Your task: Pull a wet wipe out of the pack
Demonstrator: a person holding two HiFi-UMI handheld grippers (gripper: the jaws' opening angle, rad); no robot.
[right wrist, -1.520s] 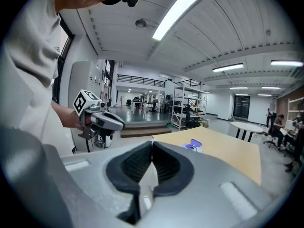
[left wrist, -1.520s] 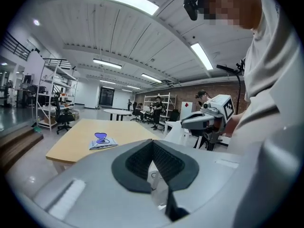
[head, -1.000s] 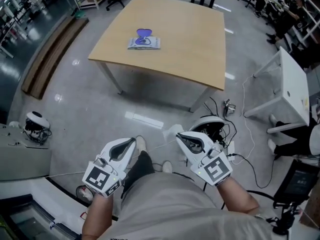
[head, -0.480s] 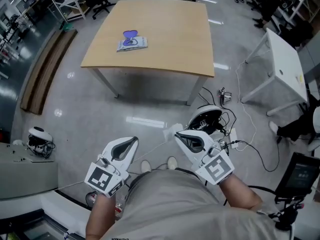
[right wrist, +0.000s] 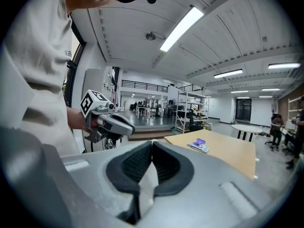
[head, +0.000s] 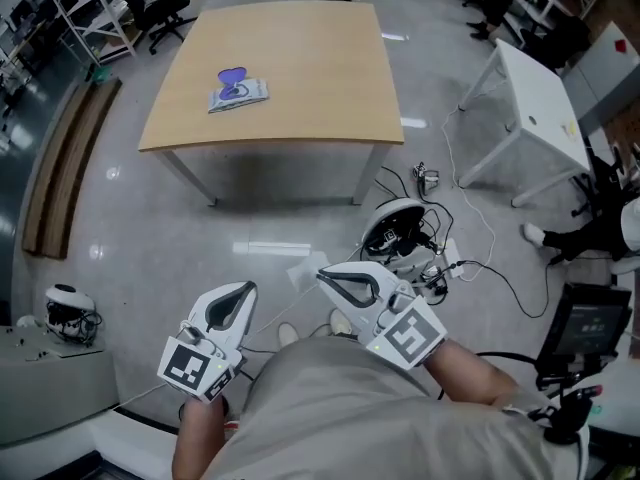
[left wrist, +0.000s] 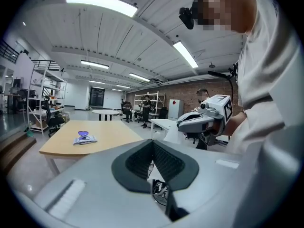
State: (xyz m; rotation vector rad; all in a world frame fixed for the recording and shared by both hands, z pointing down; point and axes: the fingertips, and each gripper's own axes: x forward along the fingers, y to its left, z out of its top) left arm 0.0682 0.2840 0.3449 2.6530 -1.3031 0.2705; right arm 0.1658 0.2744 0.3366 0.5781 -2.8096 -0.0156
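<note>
The wet wipe pack (head: 238, 90), white with a purple lid, lies on the tan table (head: 300, 58), far from both grippers. It also shows small in the left gripper view as the pack (left wrist: 85, 137) and in the right gripper view as the pack (right wrist: 198, 146). My right gripper (head: 322, 275) is shut on a white wet wipe (head: 303, 270); the wipe (right wrist: 147, 177) hangs between its pads. My left gripper (head: 245, 288) hovers beside it over the floor, jaws together with nothing between them (left wrist: 153, 142).
A white desk (head: 530, 88) stands to the right of the table. Cables and a round white device (head: 400, 233) lie on the floor ahead of the right gripper. A wooden bench (head: 60, 178) runs along the left. A screen on a stand (head: 585, 323) is at the right.
The table and pack have slid left and farther off in the head view. Both grippers have drifted left and lower in the picture. The right one keeps the wipe.
</note>
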